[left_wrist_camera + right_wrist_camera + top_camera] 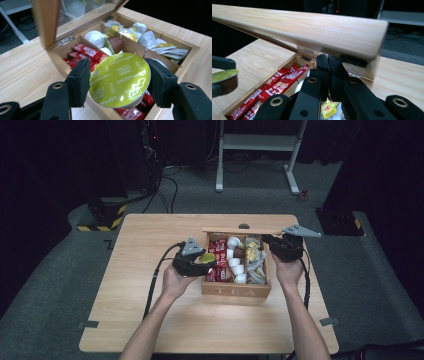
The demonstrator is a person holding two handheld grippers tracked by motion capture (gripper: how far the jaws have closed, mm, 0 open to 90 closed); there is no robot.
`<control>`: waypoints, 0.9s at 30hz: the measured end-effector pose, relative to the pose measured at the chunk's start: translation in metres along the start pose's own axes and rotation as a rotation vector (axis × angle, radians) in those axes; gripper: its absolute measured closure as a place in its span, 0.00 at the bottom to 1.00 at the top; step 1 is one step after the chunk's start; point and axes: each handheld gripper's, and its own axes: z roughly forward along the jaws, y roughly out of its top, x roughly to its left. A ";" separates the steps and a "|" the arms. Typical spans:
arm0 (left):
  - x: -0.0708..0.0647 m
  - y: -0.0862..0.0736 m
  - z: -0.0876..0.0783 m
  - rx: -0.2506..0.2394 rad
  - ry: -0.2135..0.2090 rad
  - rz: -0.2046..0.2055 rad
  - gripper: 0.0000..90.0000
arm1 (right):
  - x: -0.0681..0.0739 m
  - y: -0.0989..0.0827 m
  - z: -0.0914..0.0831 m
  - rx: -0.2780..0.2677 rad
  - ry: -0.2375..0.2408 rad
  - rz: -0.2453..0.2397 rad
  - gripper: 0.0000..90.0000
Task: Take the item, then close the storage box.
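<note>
Currently the table (150, 320) carries the tea box (236, 291), lid (312, 27) raised. Left gripper (117, 82) clamps a green capsule (120, 79) above the box's 9 o'clock edge, over the red sachets (86, 53). Right gripper (328, 72), jaws together, props the lid from beneath at 2 o'clock.

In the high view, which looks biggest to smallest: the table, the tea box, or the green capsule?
1. Table
2. Tea box
3. Green capsule, a small disc beside the box
The gaps are plain, so nearness to the camera makes no difference.
</note>
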 end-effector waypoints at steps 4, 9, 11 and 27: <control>0.006 -0.006 -0.010 -0.013 0.017 -0.011 0.45 | 0.000 0.000 0.001 0.008 -0.003 -0.006 0.98; 0.016 -0.015 -0.021 -0.017 0.032 -0.041 0.45 | 0.000 0.000 0.002 0.011 -0.006 -0.005 0.98; 0.018 -0.018 -0.023 -0.026 0.029 -0.051 0.45 | 0.000 0.000 0.002 0.012 -0.006 -0.006 0.98; 0.040 -0.042 -0.045 -0.064 0.088 -0.116 0.45 | 0.001 -0.001 0.002 0.018 -0.003 -0.015 0.98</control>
